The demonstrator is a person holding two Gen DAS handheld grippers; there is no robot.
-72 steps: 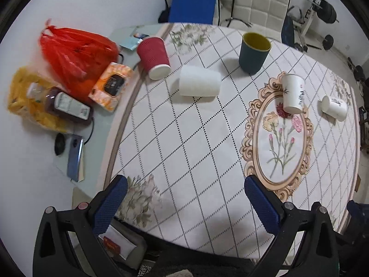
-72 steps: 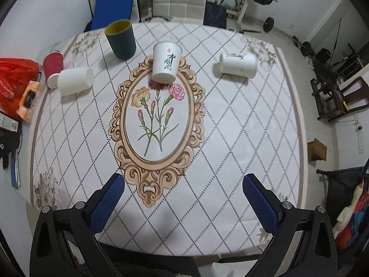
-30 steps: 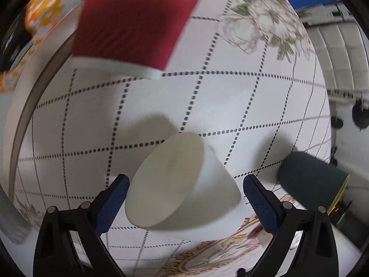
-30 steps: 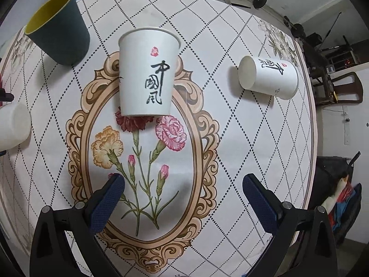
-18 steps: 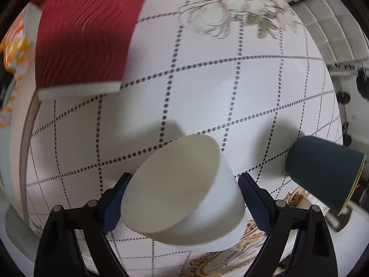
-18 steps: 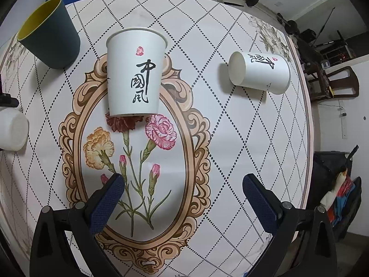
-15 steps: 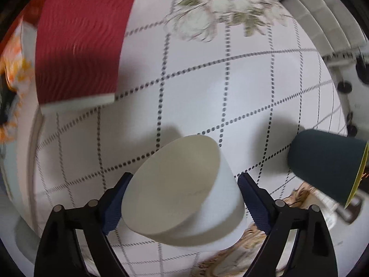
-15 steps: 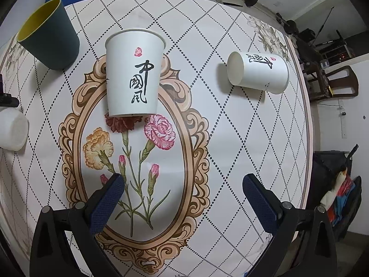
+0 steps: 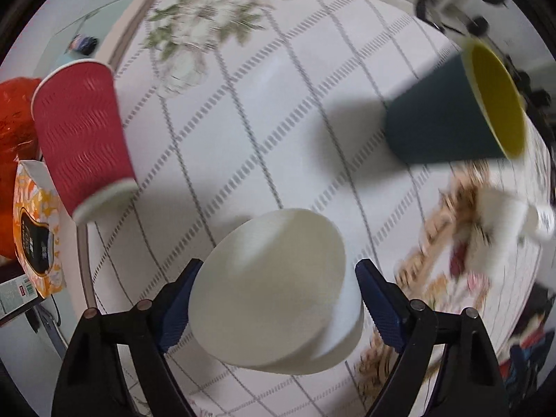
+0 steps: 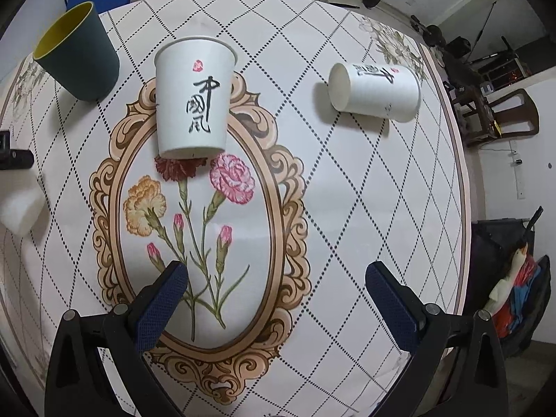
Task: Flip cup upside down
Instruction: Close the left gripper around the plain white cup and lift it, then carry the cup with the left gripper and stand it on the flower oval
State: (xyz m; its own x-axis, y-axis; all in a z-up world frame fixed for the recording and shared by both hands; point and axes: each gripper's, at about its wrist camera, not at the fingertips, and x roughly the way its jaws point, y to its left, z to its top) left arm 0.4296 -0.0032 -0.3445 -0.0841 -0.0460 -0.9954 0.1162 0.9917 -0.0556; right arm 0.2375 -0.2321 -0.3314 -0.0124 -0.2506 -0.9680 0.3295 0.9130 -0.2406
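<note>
My left gripper (image 9: 274, 299) is shut on a plain white cup (image 9: 274, 292) and holds it off the table, its flat bottom towards the camera; the view is motion-blurred. The same cup shows at the left edge of the right wrist view (image 10: 19, 213). My right gripper (image 10: 276, 299) is open and empty above the flower medallion of the tablecloth (image 10: 347, 208). A white paper cup with black calligraphy (image 10: 193, 100) stands upright ahead of it. A second calligraphy cup (image 10: 375, 92) lies on its side at the right.
A dark green cup with yellow inside (image 9: 455, 114) stands upright at the back, also in the right wrist view (image 10: 76, 57). A red ribbed cup (image 9: 81, 139) stands upside down at the left. A red bag (image 9: 14, 121) and an orange packet (image 9: 34, 232) lie past the table's left edge.
My left gripper closed on the white cup, lifted it and is swinging with it; the scene has shifted and blurred. The right gripper has barely moved.
</note>
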